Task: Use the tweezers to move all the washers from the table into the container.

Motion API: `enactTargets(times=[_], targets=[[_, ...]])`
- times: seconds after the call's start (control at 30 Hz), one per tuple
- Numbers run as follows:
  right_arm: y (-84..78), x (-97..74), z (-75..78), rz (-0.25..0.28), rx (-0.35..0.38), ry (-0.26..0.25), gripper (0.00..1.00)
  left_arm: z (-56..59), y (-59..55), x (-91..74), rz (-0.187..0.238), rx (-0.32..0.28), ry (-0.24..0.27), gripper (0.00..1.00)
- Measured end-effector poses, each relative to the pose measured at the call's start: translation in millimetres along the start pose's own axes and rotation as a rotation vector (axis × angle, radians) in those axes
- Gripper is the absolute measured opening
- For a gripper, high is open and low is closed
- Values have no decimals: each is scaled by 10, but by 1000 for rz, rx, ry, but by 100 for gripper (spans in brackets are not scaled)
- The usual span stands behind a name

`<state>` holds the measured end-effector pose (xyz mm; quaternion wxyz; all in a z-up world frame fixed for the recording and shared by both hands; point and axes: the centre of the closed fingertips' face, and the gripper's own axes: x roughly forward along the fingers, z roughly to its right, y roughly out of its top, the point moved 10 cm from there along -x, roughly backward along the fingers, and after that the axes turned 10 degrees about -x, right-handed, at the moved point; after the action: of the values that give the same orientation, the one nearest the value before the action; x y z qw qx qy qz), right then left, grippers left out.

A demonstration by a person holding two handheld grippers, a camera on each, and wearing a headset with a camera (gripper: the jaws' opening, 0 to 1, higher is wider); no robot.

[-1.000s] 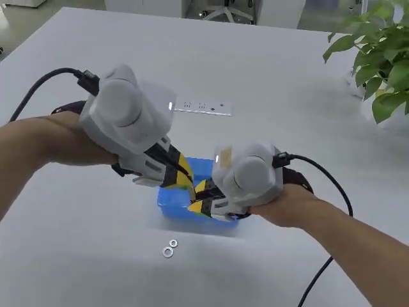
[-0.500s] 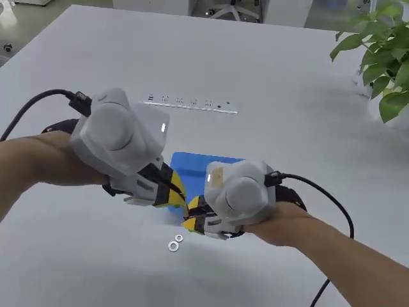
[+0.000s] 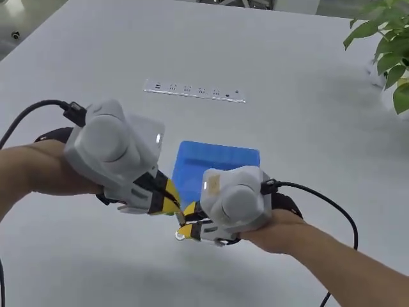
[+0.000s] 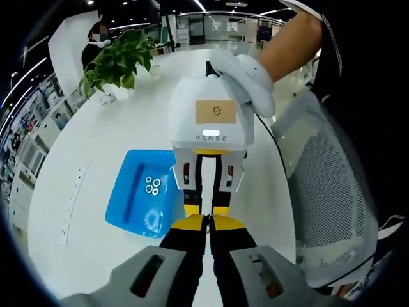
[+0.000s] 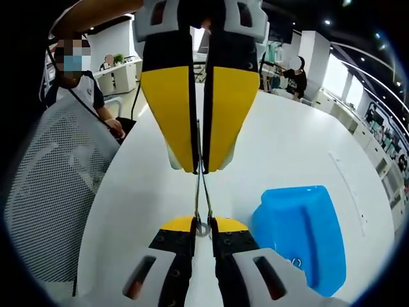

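The blue container point(image 3: 220, 160) lies on the white table, and the left gripper view shows several washers point(image 4: 152, 185) inside the container point(image 4: 131, 204). Both grippers meet tip to tip just in front of its near edge. My left gripper point(image 3: 170, 203) is shut on the thin metal tweezers point(image 5: 200, 182). My right gripper point(image 3: 186, 225) is shut on the tweezers' arms close to their tips. A loose washer point(image 3: 180, 235) peeks out on the table right under the right gripper. The right gripper view has a small ring point(image 5: 202, 228) between my jaws.
A white power strip point(image 3: 195, 91) lies beyond the container. A green plant point(image 3: 390, 45) stands at the table's far right corner. Cables trail from both grippers. A mesh chair point(image 5: 57, 192) stands off the table's near side, with a person behind it.
Both grippers, still holding the tweezers, have come back from over the blue container to the table in front of it, down onto the loose washers.
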<state>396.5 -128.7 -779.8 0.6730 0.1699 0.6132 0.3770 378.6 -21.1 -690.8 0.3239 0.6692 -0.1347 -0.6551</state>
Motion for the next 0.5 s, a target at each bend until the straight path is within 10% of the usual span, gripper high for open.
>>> enactTargets(times=[0.5], targets=[[-63,141,-59,8,25,32,12,21,-105,92,-25,-19,-14,6]])
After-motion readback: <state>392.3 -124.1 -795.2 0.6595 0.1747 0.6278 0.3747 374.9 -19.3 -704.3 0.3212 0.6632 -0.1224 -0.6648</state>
